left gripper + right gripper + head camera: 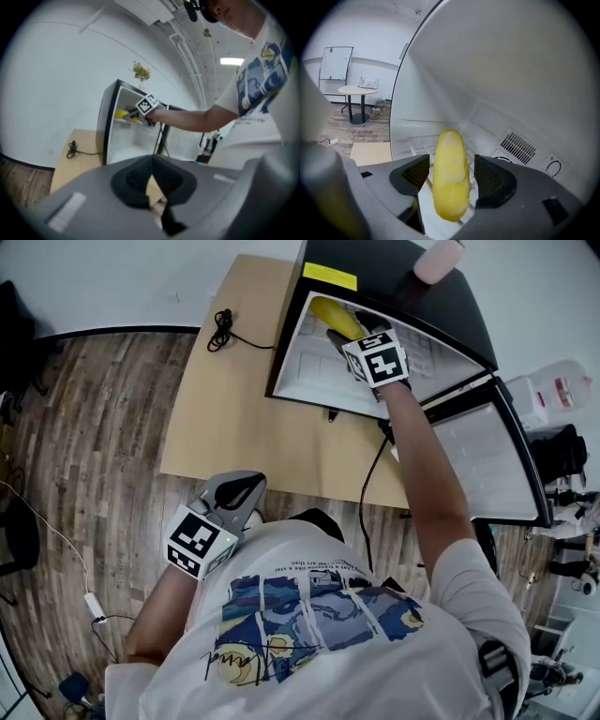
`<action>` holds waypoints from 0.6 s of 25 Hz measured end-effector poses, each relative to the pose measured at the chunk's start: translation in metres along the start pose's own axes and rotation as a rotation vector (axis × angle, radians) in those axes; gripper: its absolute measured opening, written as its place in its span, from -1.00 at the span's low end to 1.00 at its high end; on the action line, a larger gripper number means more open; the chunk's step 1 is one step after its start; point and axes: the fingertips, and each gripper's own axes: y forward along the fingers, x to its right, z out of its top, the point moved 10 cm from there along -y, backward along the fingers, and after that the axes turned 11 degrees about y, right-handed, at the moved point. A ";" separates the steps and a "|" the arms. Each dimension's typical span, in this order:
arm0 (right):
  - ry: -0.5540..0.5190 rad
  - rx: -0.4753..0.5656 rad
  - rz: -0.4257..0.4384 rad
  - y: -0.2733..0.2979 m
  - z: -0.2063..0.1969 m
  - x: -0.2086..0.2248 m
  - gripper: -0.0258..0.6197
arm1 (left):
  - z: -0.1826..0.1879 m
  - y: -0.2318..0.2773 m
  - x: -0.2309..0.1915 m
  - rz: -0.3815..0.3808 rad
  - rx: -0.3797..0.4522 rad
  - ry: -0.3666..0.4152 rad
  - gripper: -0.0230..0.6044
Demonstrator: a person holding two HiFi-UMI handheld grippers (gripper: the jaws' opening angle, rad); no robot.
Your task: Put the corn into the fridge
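Note:
The yellow corn (336, 317) lies inside the open black mini fridge (394, 268), on its upper white wire shelf. In the right gripper view the corn (451, 176) sits lengthwise between the jaws of my right gripper (451, 174), with a thin gap on each side, so that gripper is open. My right gripper (341, 334) reaches into the fridge from the front. My left gripper (239, 491) hangs close to my body over the table's near edge, shut on nothing. From the left gripper (152, 187) view, the corn (121, 114) shows far off inside the fridge.
The fridge stands on a light wooden table (234, 409), with its door (487, 456) swung open to the right. A coiled black cable (222, 329) lies at the table's back left. A pink object (439, 259) sits on the fridge top. A power cord (370, 484) hangs off the table front.

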 end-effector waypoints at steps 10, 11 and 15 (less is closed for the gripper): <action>0.103 0.056 -0.008 -0.045 -0.030 0.010 -0.10 | 0.009 0.024 0.015 -0.042 -0.013 0.019 -0.90; 0.111 0.062 -0.008 -0.051 -0.036 0.010 -0.10 | 0.011 0.027 0.018 -0.046 -0.015 0.021 -0.90; 0.151 0.091 0.002 -0.080 -0.058 0.008 -0.10 | 0.017 0.041 0.031 -0.061 -0.022 0.034 -0.90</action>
